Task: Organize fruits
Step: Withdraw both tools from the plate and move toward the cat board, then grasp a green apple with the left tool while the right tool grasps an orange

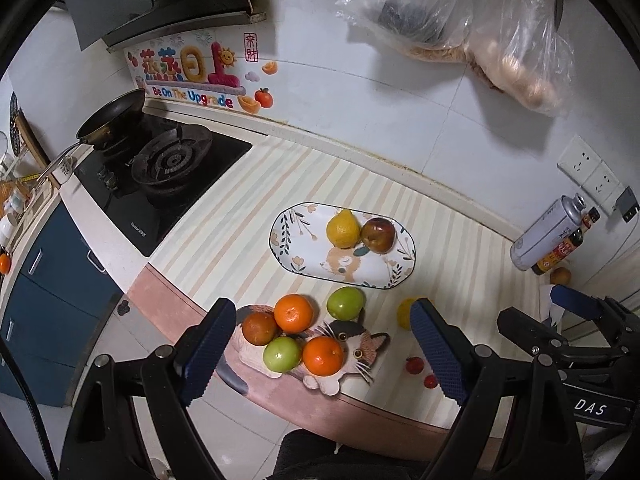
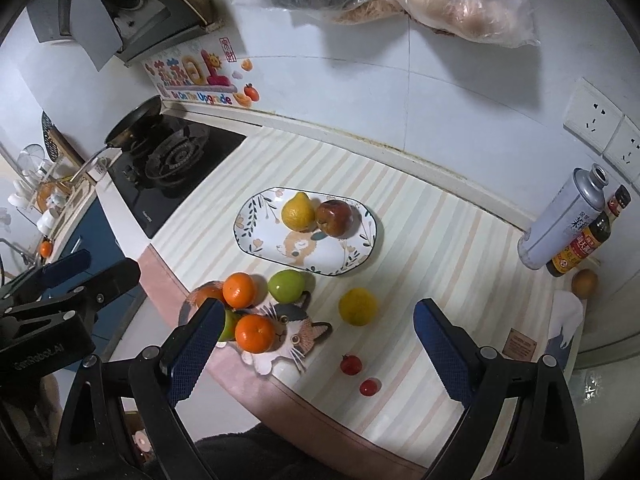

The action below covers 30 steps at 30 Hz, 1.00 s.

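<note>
— Fingers of both grippers are held wide apart and nothing is clamped: the left gripper [image 1: 324, 344] is poised above the fruit pile, the right gripper [image 2: 316, 344] above the bare striped mat.

— What is risked nearest?

— Two cherry tomatoes [image 2: 351, 364] are left loose close to the counter edge; they could be knocked off by a low sweep.

— And the pile?

— Oranges [image 1: 293, 313] and green apples [image 1: 282, 354] are crowded touching on the cat-shaped mat [image 1: 360, 350]. If one is pulled out, its neighbours may be set rolling toward the edge.

— Further back?

— A loose lemon [image 2: 357, 306] is seen on the mat, then the oval plate [image 2: 256, 236], where a lemon and a red apple [image 2: 335, 218] are already set. Round fruit could be bumped off its shallow rim.
</note>
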Motion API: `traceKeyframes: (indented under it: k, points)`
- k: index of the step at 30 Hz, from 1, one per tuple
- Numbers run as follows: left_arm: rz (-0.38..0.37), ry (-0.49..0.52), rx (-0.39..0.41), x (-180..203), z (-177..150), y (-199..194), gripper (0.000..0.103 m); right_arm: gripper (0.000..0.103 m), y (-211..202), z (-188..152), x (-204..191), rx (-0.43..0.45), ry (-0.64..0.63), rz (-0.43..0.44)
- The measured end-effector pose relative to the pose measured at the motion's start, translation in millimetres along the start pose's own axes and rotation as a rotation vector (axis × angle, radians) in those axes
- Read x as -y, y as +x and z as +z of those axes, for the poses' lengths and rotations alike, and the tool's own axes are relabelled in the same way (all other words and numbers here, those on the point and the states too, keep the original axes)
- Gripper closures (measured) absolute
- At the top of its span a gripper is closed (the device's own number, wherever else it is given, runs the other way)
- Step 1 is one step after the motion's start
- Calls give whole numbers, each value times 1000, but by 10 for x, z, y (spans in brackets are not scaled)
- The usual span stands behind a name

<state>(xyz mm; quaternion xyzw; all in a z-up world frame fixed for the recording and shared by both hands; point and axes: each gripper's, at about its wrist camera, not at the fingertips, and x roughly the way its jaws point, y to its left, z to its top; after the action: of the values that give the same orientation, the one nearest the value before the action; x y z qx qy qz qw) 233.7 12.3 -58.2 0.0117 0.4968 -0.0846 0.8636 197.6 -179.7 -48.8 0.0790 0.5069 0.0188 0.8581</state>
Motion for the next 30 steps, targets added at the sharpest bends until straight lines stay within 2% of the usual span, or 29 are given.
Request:
traceKeyframes:
  k: [4, 6, 9, 12, 14, 18, 23, 24, 27, 30]
  points:
    - [-3, -18, -8, -43, 13, 74, 14, 2, 74, 47, 51, -9, 13, 15]
    - [8, -25, -18, -101, 12, 200, 0, 2, 242, 67, 131, -41, 35, 35]
    - [61, -45, -49, -262, -44, 460, 0, 2, 635, 67, 266, -118, 75, 68]
    - [127, -80, -132, -468, -193, 854, 0, 2, 1105, 11, 391, -202, 117, 82]
    - [160, -103, -200, -584, -327, 1129, 0, 3, 1428, -62, 421, -252, 145, 125]
    - [134, -204, -355, -880, -630, 1665, 4, 5, 2076, -285, 203, -383, 157, 253]
    - [158, -282, -407, -1140, -871, 1834, 4, 9, 2821, -587, -290, -524, 102, 317]
    - [160, -288, -414, -1172, -907, 1850, 4, 10, 2940, -637, -384, -543, 86, 322]
    - [172, -287, -426, -1215, -929, 1881, 5, 33, 3166, -749, -599, -578, 41, 324]
    - [145, -286, -437, -1186, -922, 1957, 4, 35, 3230, -819, -680, -576, 0, 310]
